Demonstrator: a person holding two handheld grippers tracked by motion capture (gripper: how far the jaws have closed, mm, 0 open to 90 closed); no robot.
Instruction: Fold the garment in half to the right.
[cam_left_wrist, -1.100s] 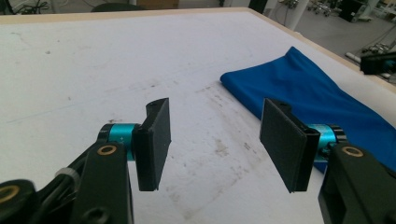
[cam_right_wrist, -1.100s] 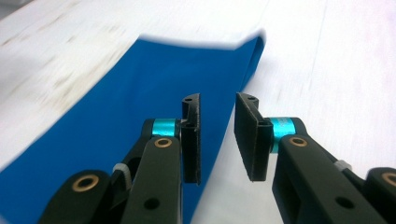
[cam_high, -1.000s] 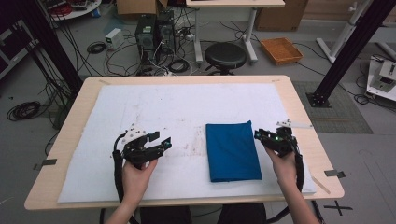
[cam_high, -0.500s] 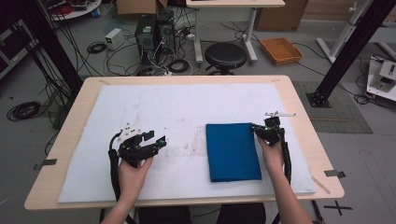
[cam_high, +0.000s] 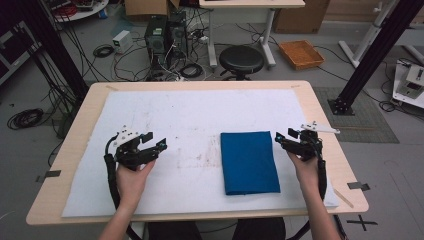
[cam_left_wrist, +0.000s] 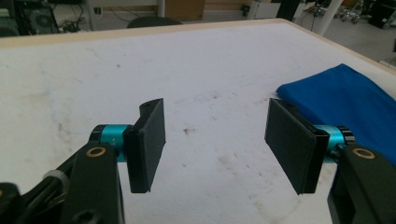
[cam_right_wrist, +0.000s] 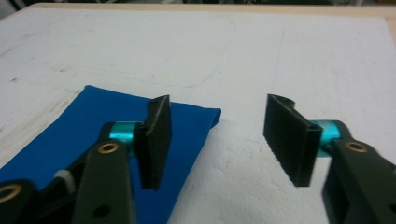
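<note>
A blue cloth (cam_high: 249, 161), folded into a rectangle, lies flat on the white mat (cam_high: 190, 115), right of centre. My right gripper (cam_high: 285, 136) hovers just off the cloth's far right corner; its jaws have just been opening. In the right gripper view, the right gripper (cam_right_wrist: 223, 137) stands open over bare mat, with the cloth (cam_right_wrist: 84, 130) under its left jaw. My left gripper (cam_high: 156, 140) is well to the left of the cloth and its jaws have just opened further. In the left gripper view, the left gripper (cam_left_wrist: 219, 144) holds nothing, and the cloth (cam_left_wrist: 345, 93) lies beyond its right jaw.
The mat covers most of a wooden table (cam_high: 325, 125) and carries faint stains near its middle. Beyond the far edge, on the floor, stand a black stool (cam_high: 241, 59), computer towers (cam_high: 165, 35), cables and an orange tray (cam_high: 301, 53). A black frame post (cam_high: 370, 55) rises at the right.
The right gripper went in to the cloth's far right corner, then drew back to the right with its jaws now wide. The left gripper drifted left and slightly away from the person.
</note>
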